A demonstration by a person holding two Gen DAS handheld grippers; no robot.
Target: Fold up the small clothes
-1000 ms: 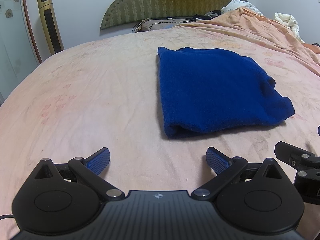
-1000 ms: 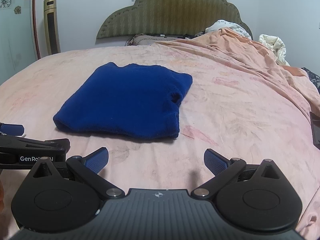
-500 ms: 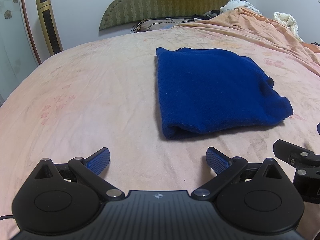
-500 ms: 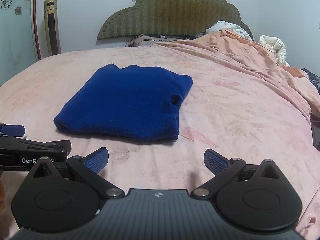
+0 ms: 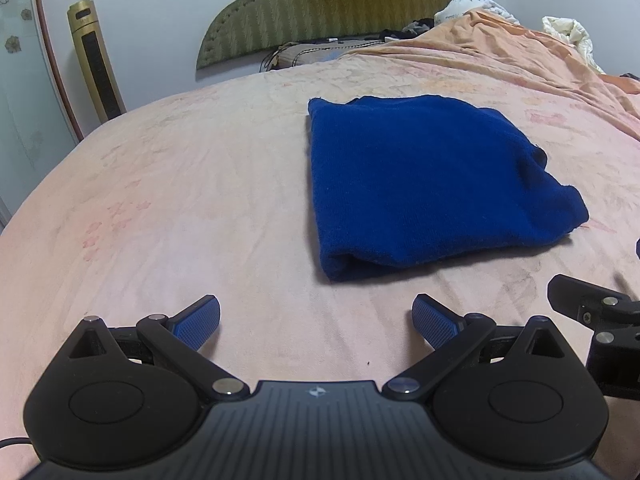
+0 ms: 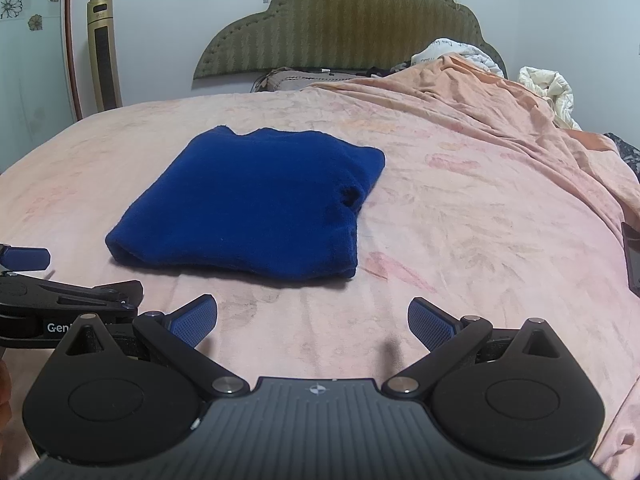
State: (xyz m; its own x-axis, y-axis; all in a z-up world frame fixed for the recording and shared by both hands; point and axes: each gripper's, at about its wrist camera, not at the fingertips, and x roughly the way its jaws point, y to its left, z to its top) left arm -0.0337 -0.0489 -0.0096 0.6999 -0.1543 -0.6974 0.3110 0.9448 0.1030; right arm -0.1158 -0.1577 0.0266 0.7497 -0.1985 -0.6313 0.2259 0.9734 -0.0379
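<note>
A dark blue knitted garment (image 5: 424,184) lies folded into a flat rectangle on the pink bedsheet (image 5: 180,208); it also shows in the right wrist view (image 6: 256,204). My left gripper (image 5: 316,324) is open and empty, a little short of the garment's near edge and to its left. My right gripper (image 6: 312,322) is open and empty, just short of the garment's near right corner. Part of the right gripper's body (image 5: 592,308) shows at the left wrist view's right edge, and the left gripper's body (image 6: 48,304) at the right wrist view's left edge.
A padded green headboard (image 6: 344,24) and pillows stand at the far end of the bed. A bunched orange blanket (image 6: 500,112) covers the bed's right side. A gold tower fan (image 5: 96,60) stands by the wall at left. A dark flat object (image 6: 632,256) lies at the right edge.
Both grippers have drawn back slightly from the garment and stay open. The folded garment has not moved.
</note>
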